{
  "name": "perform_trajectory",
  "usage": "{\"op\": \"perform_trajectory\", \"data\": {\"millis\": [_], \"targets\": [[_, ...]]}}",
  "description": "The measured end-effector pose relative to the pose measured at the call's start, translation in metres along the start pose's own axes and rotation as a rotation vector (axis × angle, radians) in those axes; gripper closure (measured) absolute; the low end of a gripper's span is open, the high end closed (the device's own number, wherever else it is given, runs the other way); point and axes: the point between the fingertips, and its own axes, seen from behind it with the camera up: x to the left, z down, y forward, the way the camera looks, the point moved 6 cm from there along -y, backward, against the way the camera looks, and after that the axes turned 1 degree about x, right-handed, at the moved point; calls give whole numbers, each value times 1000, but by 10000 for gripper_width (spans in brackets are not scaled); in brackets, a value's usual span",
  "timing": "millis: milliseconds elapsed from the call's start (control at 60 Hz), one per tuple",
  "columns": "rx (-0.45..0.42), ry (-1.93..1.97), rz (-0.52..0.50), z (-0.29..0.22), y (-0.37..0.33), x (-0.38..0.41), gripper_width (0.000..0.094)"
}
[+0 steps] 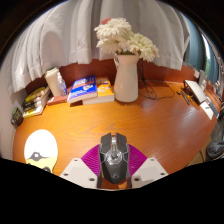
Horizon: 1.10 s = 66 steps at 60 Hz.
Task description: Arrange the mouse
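A dark grey gaming mouse sits between my gripper's fingers, and the magenta pads press on both of its sides. My gripper is shut on the mouse and holds it over the orange wooden desk. A pale oval mouse mat with a small dark mark lies on the desk ahead and to the left of the fingers. The mouse's underside is hidden, so I cannot tell whether it touches the desk.
A tall white vase with white flowers stands at the back of the desk. Books lie left of it, with more items further left. A white object sits at the right edge. Curtains hang behind.
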Motion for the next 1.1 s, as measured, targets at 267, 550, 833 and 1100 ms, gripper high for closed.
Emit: {"op": "perform_trajectory", "data": {"millis": [267,550,833,1100], "targets": [[-285,20,-34,-148,-99,83,596],[-294,-81,-169,-143,-104,238,593],[-1,-131,-160,-6,9,293,598],[104,-156,-180,48,29,303,555]]}}
